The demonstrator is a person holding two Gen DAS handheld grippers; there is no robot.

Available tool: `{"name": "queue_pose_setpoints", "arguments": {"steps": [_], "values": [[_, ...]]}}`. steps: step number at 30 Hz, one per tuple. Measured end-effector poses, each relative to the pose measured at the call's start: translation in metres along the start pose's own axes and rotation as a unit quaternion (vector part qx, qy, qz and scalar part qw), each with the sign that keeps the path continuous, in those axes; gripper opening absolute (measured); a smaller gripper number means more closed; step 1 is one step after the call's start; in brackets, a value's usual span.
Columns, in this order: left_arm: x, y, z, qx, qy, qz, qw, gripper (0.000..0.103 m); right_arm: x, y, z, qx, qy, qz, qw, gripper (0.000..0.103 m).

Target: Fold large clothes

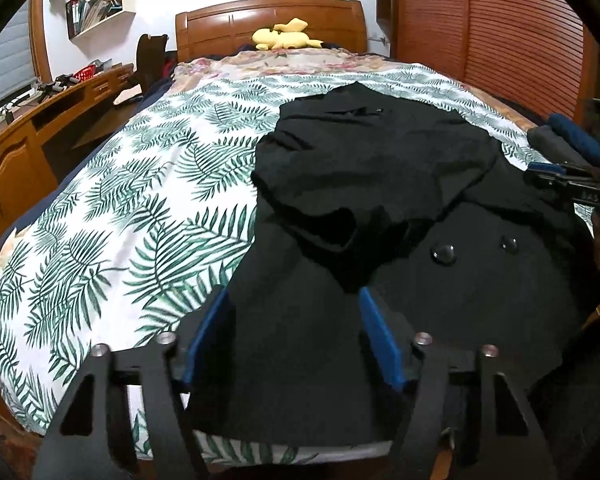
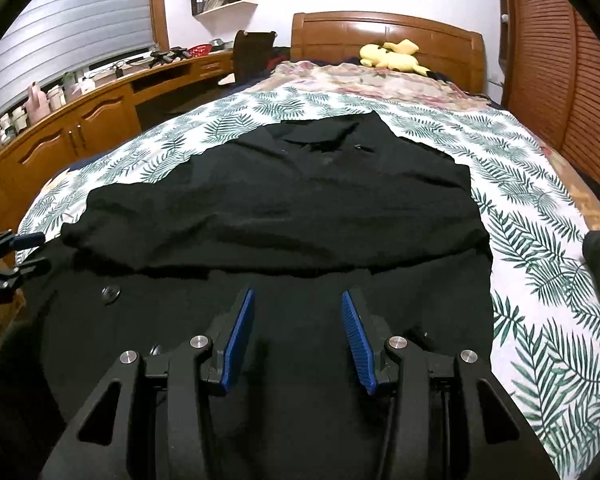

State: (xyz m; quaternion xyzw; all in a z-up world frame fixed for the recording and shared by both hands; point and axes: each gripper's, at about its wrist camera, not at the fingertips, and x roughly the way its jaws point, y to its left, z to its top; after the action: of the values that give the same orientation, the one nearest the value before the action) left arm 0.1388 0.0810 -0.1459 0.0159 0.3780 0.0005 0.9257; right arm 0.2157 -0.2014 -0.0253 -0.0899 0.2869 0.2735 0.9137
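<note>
A large black coat (image 1: pixel 380 184) with big black buttons (image 1: pixel 443 254) lies spread on the bed; it also fills the middle of the right wrist view (image 2: pixel 284 208). A sleeve or upper part is folded across its body. My left gripper (image 1: pixel 294 300) is open, low over the coat's near left hem, with cloth lying between its blue fingers (image 1: pixel 380 336). My right gripper (image 2: pixel 298 300) is open and empty just above the coat's near edge. The right gripper also shows at the right edge of the left wrist view (image 1: pixel 564 184), and the left gripper at the left edge of the right wrist view (image 2: pixel 16 252).
The bed has a leaf-print cover (image 1: pixel 120 208) and a wooden headboard (image 2: pixel 384 36) with a yellow plush toy (image 2: pixel 392 56). A wooden desk with clutter (image 2: pixel 80 112) runs along the left. A slatted wooden wardrobe (image 1: pixel 512 40) stands on the right.
</note>
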Motion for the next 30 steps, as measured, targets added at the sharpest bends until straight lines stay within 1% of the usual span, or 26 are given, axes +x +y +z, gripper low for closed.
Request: {"name": "queue_pose_setpoints", "arguments": {"steps": [1, 3, 6, 11, 14, 18, 23, 27, 30], "values": [[-0.001, 0.002, -0.001, -0.003, 0.001, -0.001, 1.0, 0.057, -0.002, 0.0, -0.002, 0.002, 0.0, 0.0, 1.0, 0.047], [-0.002, 0.006, -0.003, -0.007, 0.002, 0.0, 1.0, 0.051, -0.008, -0.003, -0.006, 0.009, -0.006, -0.004, 1.0, 0.047], [-0.004, 0.011, -0.006, -0.01, 0.003, 0.004, 0.9999, 0.047, -0.019, -0.005, -0.016, 0.016, -0.01, -0.011, 1.0, 0.047], [-0.008, 0.017, -0.01, -0.004, 0.005, 0.009, 0.9999, 0.047, -0.049, -0.018, -0.041, 0.022, -0.014, -0.047, 0.999, 0.047], [-0.008, 0.021, -0.014, -0.005, 0.008, 0.011, 0.9999, 0.047, -0.061, -0.036, -0.058, 0.037, 0.002, -0.075, 0.997, 0.047], [-0.004, 0.026, -0.018, -0.014, 0.018, 0.011, 0.9997, 0.047, -0.072, -0.058, -0.077, 0.059, 0.03, -0.094, 0.993, 0.047], [-0.003, 0.029, -0.022, -0.019, 0.022, 0.009, 0.9995, 0.047, -0.079, -0.07, -0.088, 0.078, 0.054, -0.088, 0.992, 0.047], [-0.003, 0.032, -0.024, -0.02, 0.027, 0.008, 0.9994, 0.047, -0.082, -0.066, -0.096, 0.083, 0.067, -0.069, 0.992, 0.047], [-0.002, 0.033, -0.026, -0.019, 0.029, 0.009, 0.9994, 0.047, -0.081, -0.061, -0.101, 0.079, 0.077, -0.07, 0.991, 0.047]]}}
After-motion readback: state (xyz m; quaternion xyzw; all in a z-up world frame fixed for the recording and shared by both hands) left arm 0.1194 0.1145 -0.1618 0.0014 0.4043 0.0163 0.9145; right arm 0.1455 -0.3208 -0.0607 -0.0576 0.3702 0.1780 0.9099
